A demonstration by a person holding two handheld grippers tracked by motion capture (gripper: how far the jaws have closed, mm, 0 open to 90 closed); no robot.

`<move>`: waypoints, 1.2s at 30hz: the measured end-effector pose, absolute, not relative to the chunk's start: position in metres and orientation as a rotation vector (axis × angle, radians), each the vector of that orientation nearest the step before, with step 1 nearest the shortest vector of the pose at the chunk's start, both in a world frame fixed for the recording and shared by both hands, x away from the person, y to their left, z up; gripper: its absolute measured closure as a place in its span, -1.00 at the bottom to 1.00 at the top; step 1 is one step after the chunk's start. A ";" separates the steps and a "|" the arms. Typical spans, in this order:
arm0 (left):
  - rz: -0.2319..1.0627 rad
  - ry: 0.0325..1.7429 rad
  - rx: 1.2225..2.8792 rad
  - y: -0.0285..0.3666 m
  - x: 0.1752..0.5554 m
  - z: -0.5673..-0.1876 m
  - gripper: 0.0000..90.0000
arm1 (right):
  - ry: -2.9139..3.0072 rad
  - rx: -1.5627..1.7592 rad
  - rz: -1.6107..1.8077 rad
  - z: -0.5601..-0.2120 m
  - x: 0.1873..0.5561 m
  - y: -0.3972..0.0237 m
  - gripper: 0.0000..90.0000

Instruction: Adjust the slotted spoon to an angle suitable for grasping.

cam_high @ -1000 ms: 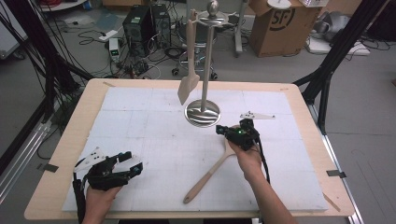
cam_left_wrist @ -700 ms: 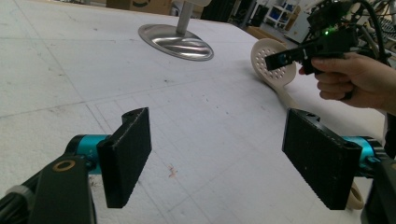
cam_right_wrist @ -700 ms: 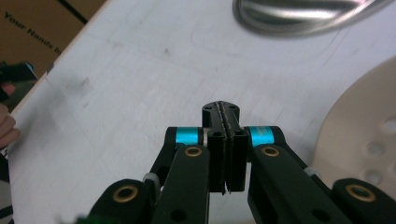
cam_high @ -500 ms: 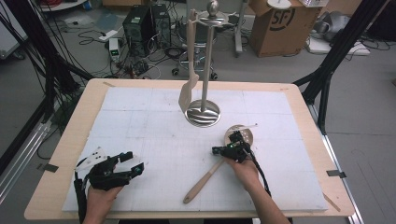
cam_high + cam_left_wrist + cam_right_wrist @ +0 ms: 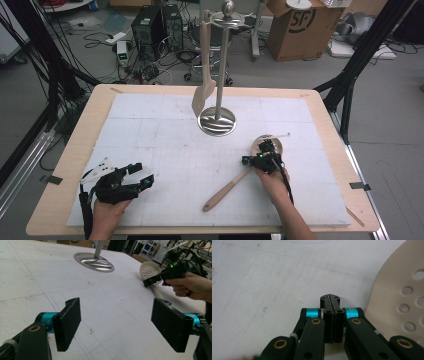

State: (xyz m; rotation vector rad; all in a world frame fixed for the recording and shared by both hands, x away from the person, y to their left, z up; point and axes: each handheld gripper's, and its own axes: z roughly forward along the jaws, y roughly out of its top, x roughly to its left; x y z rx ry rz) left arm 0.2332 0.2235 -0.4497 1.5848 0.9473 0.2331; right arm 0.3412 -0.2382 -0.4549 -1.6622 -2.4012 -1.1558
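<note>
Slotted spoon (image 5: 235,182) flat on mat, just beside clenched, empty right hand-held gripper (image 5: 257,160).

Lighting: even and bright on your mat (image 5: 150,130). Glare: stand base (image 5: 217,121). Shadows: soft. Focus: your right gripper view blurs near its jaws.

Matt white mat, glossy metal, pale smooth utensils

We see a rough white mat (image 5: 165,135) on the wood-edged counter (image 5: 85,130), a polished metal stand base (image 5: 216,121), a smooth perforated spoon (image 5: 402,297) and textured black jaws.
</note>
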 end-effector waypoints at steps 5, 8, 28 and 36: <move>0.232 0.945 1.588 0.222 0.233 -0.450 -0.45 | -2.338 -1.747 -1.187 -0.457 0.334 -0.266 1.00; 0.237 0.944 1.594 0.223 0.233 -0.449 -0.45 | -2.302 -1.795 -1.197 -0.457 0.329 -0.282 1.00; 0.238 0.949 1.601 0.221 0.233 -0.450 -0.45 | -2.095 -1.799 -1.503 -0.447 0.293 -0.331 1.00; 0.238 0.953 1.601 0.221 0.234 -0.450 -0.45 | -2.161 -1.570 -1.515 -0.444 0.255 -0.314 1.00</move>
